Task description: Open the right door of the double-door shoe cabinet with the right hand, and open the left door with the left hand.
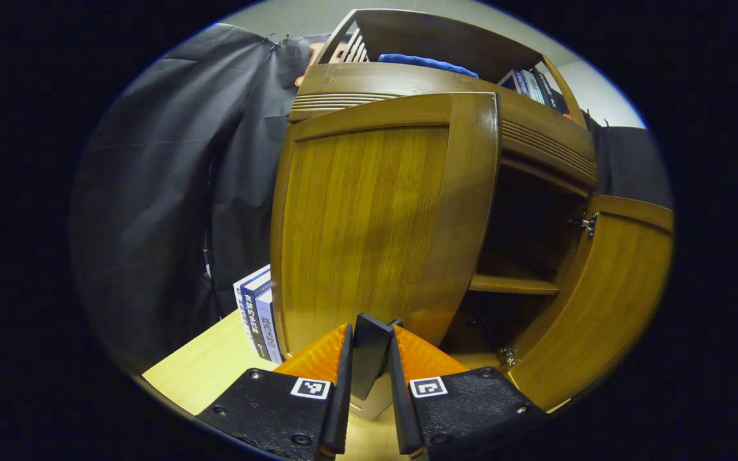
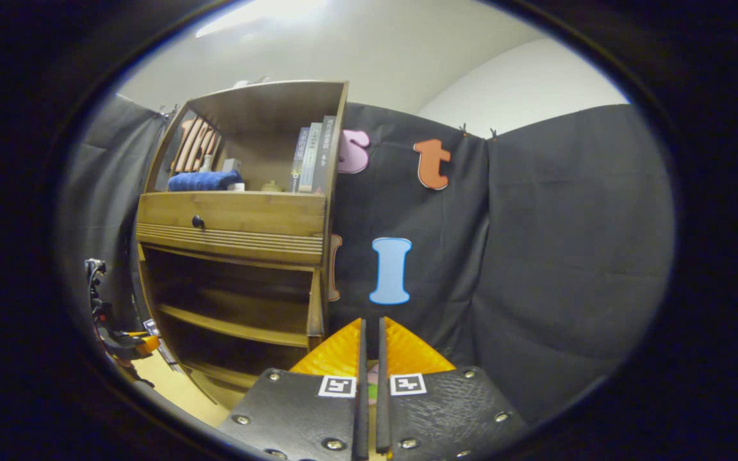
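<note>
Left gripper clamps a dark handle between its fingers; right gripper is closed, holding nothing.

A pale wooden table carries the shoe cabinet and, seemingly touching it, upright books.

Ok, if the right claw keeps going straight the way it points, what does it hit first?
Most likely the black cloth wall. The right claw points just past the right side of the cabinet, not into it. Nothing shows in between, though depth is hard to judge.
</note>
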`<state>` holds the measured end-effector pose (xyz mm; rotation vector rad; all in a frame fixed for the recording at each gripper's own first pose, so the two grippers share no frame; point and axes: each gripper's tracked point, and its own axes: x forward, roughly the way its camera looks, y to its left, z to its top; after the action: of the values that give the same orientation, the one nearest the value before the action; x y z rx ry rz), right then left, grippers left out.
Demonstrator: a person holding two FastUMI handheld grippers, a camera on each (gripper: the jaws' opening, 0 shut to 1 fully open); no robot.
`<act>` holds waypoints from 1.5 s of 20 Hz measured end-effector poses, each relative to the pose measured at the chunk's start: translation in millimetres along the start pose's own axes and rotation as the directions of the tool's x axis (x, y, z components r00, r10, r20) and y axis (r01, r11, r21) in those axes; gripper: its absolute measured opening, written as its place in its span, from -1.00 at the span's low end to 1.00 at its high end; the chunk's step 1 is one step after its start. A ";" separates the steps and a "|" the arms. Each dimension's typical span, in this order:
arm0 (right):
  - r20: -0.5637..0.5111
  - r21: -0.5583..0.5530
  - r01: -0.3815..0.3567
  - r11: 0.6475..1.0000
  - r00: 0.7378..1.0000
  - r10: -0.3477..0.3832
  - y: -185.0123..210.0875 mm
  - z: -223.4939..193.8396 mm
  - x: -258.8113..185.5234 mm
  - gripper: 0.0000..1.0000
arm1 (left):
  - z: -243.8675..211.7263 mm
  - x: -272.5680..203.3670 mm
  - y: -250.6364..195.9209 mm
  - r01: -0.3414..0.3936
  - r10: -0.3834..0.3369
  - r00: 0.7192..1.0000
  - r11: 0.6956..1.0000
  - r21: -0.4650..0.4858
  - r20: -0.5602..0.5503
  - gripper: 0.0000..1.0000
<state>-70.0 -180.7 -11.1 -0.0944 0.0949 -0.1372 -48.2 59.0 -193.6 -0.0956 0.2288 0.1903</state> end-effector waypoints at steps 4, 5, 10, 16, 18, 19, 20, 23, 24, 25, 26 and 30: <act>0.025 0.002 0.000 1.000 1.000 0.000 19.8 15.5 -6.0 -0.89 | -0.9 -10.0 9.1 0.035 -0.036 0.999 0.999 -0.013 -0.032 -0.37; 0.030 0.004 0.000 1.000 1.000 0.000 25.1 18.1 -7.7 -0.89 | -1.5 -11.2 12.7 0.043 -0.043 0.998 0.999 -0.018 -0.039 -0.38; 0.025 0.024 -0.033 0.999 0.999 0.033 56.4 19.0 -18.2 -0.90 | -1.0 -29.2 31.7 0.073 -0.076 0.995 0.996 -0.051 -0.061 -0.38; 0.017 0.031 -0.121 0.992 0.993 0.121 108.3 16.1 -12.0 -0.90 | 0.4 -44.8 51.0 0.078 -0.081 0.994 0.996 -0.043 -0.076 -0.59; 0.008 0.035 -0.151 0.988 0.989 0.150 123.8 11.0 -8.4 -0.90 | 1.5 -50.1 59.2 0.076 -0.079 0.994 0.996 -0.040 -0.077 -0.65; 0.002 0.037 -0.163 0.986 0.987 0.163 130.3 7.6 -7.3 -0.90 | 2.3 -52.1 62.3 0.083 -0.087 0.993 0.996 -0.042 -0.078 -0.66; -0.004 0.039 -0.175 0.984 0.984 0.175 136.1 4.1 -6.4 -0.90 | 3.8 -54.6 65.8 0.085 -0.089 0.993 0.995 -0.043 -0.079 -0.66; -0.022 0.051 -0.206 0.977 0.978 0.207 153.0 -4.1 -1.7 -0.90 | 4.7 -60.4 77.6 0.085 -0.088 0.993 0.996 -0.040 -0.078 -0.72; -0.027 0.053 -0.216 0.975 0.976 0.218 158.5 -6.0 -0.3 -0.90 | 5.1 -62.6 82.8 0.082 -0.084 0.994 0.996 -0.033 -0.074 -0.72; -0.030 0.053 -0.226 0.973 0.973 0.228 164.1 -7.8 0.8 -0.90 | 6.3 -64.7 87.8 0.082 -0.083 0.994 0.996 -0.023 -0.069 -0.77; -0.032 0.054 -0.236 0.970 0.971 0.238 168.8 -9.8 1.5 -0.90 | 6.8 -66.8 92.0 0.085 -0.085 0.994 0.996 -0.011 -0.068 -0.77; -0.046 0.055 -0.271 0.961 0.961 0.274 190.4 -17.2 4.5 -0.89 | 11.3 -72.6 114.1 0.102 -0.101 0.994 0.994 0.025 -0.046 -0.87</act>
<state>-42.1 4.9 -47.6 -0.0284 0.1570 0.1341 -137.7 159.0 -173.9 -0.0845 0.2703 0.0842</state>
